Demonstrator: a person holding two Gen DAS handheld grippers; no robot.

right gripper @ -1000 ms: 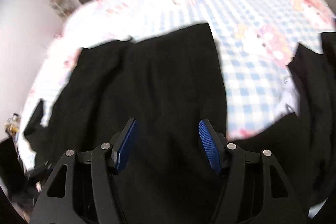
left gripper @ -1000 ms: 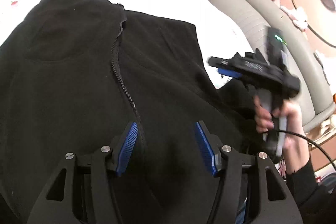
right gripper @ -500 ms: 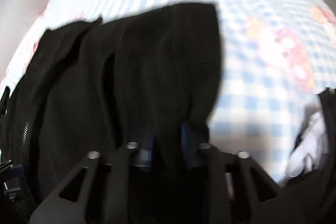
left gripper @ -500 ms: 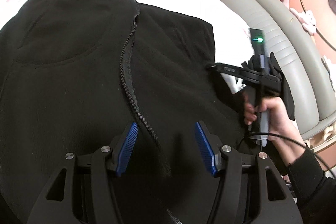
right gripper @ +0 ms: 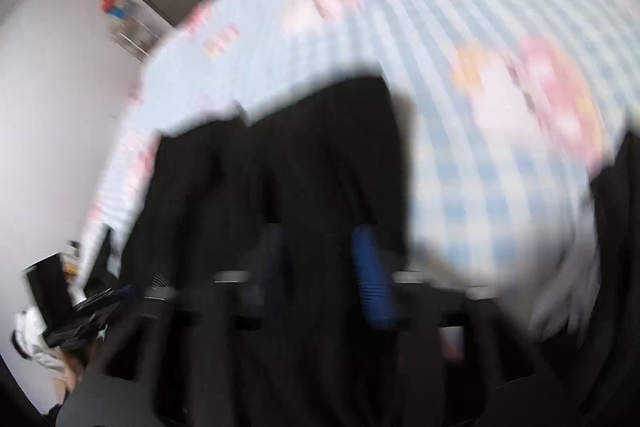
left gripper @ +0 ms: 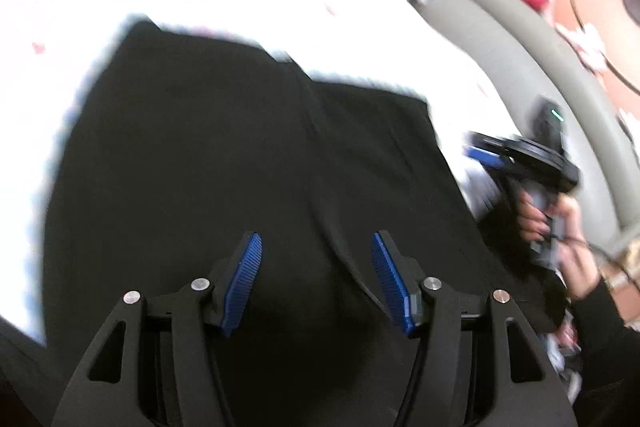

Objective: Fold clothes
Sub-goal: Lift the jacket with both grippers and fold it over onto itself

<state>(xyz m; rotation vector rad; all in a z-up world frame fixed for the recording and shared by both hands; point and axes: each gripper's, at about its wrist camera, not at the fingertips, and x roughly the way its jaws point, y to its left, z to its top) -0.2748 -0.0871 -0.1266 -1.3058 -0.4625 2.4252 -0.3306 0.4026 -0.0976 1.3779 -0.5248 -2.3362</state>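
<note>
- Left gripper (left gripper: 316, 283): jaws spread and opening wider; blue pads (left gripper: 243, 283) stand clear of the cloth, nothing pinched, black jacket showing in the gap below them.
- Right gripper (right gripper: 320, 279): jaws parted and opening; the right wrist view is heavily blurred, black cloth lies between and behind the pads, and no pinch can be made out.
- Jacket (left gripper: 224, 163): black, spread across the centre and lower half of the left wrist view, on the bed. A front seam runs from upper centre down toward the right pad.
- Same jacket (right gripper: 288, 171) fills the lower centre of the right wrist view, its top edge at mid-frame.
- Bed (right gripper: 460, 27): blue-and-white check cover with pink figures, upper and right parts of the right wrist view; washed out white in the left wrist view.
- Right gripper also appears at the right edge of the left wrist view (left gripper: 486, 157), held by a hand (left gripper: 560, 239), beside the jacket's right edge.
- Grey padded edge (left gripper: 528, 59), upper right of the left wrist view.
</note>
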